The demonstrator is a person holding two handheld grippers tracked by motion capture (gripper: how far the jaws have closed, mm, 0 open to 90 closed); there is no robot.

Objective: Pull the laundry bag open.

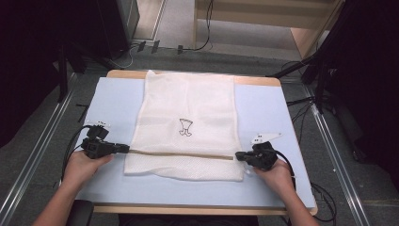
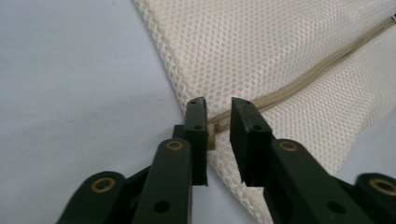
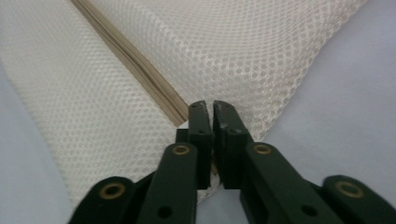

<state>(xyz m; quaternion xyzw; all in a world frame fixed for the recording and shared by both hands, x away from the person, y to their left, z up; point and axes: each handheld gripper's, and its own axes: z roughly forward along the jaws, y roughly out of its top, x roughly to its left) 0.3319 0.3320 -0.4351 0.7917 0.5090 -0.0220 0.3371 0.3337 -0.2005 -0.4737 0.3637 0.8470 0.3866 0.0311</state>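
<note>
Mesh bag (image 1: 188, 127) on table (image 1: 263, 188), left gripper (image 1: 126, 149) left, right gripper (image 1: 238, 155) right

Both forearms come in from the near edge, spread wide and angled inward. The left hand (image 1: 84, 165) holds the left gripper (image 2: 218, 119) level, pointing toward the other, its jaws parted by a narrow gap. The right hand (image 1: 275, 175) holds the right gripper (image 3: 208, 112) level, pointing back, jaws almost together.

A white mesh bag (image 1: 186, 125) lies flat on the light blue table (image 1: 263, 113), its beige zipper (image 1: 181, 154) running between the left gripper (image 1: 126, 149) at the bag's left edge and the right gripper (image 1: 238, 156) at its right edge.
</note>
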